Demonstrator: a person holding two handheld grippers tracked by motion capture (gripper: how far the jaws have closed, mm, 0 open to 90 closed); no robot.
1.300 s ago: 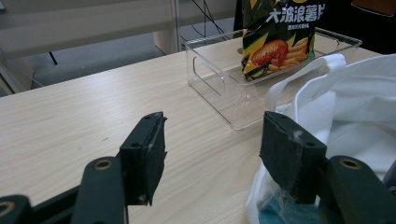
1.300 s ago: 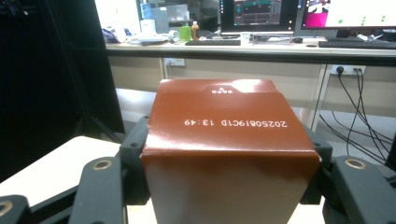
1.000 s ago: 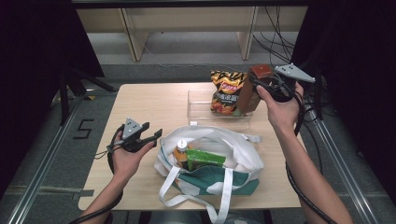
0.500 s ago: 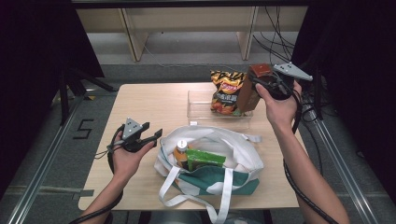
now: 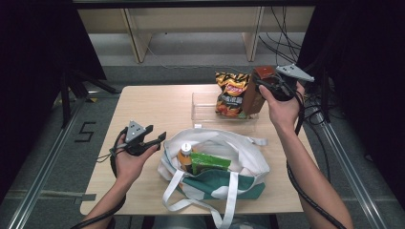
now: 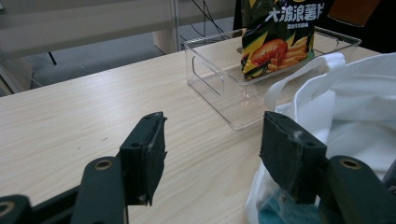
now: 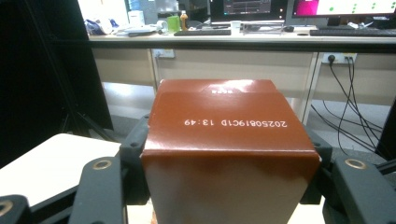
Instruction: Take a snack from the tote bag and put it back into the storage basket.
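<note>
Brown carton (image 7: 231,154): clamped in right gripper (image 5: 267,88), above clear bin (image 5: 203,112) near the bench's far edge
Left gripper (image 6: 212,149): jaws apart, empty, beside white tote bag (image 5: 248,157)

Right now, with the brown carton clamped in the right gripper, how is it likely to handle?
Brown carton: flat faces and crisp edges suggest it stays stiff between the right gripper jaws. Its glossy surface may slip. Tall and narrow, it could tip when set in the clear bin.
</note>
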